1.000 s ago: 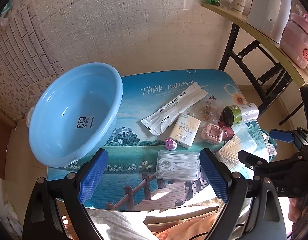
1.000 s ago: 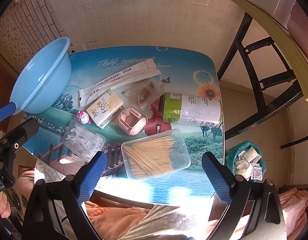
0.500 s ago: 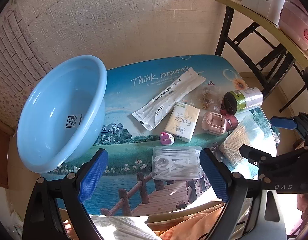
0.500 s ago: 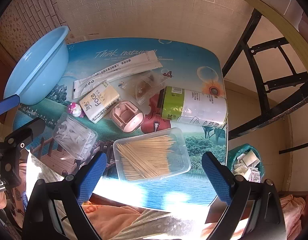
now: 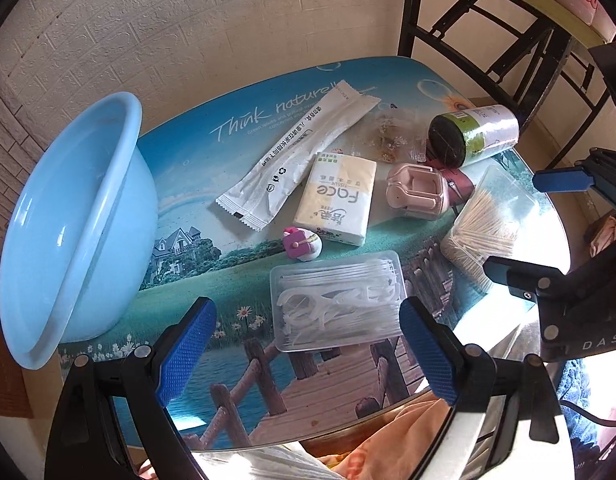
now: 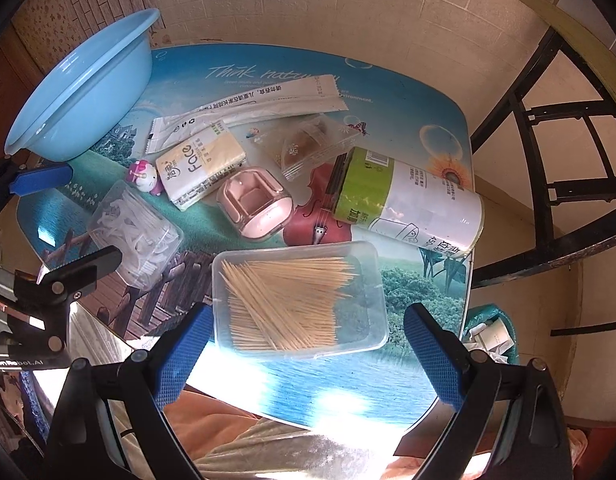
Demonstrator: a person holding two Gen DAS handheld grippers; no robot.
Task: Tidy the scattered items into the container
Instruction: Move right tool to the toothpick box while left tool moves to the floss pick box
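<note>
A light blue basin point(image 5: 72, 216) stands at the table's left end; it also shows in the right wrist view point(image 6: 80, 88). My left gripper point(image 5: 308, 352) is open, empty, just short of a clear box of floss picks point(image 5: 336, 300). My right gripper point(image 6: 308, 356) is open, empty, just short of a clear box of toothpicks point(image 6: 296, 300). Between them lie a yellow tissue pack point(image 5: 336, 204), a long white sachet point(image 5: 296, 152), a pink case point(image 5: 416, 192), a small pink toy point(image 5: 302, 244), a green-and-white canister point(image 6: 404, 200) and a clear snack packet point(image 6: 312, 148).
The picture-printed table point(image 5: 236, 360) stands against a white brick wall. A black metal shelf frame point(image 6: 548, 120) is to the right. A bin with white scraps point(image 6: 492, 336) sits on the floor by the table's right edge. Orange cloth point(image 6: 216, 420) lies below the near edge.
Both grippers have moved forward and lower towards the table. The floss box and the toothpick box now sit closer between the open fingers. Nothing on the table has moved.
</note>
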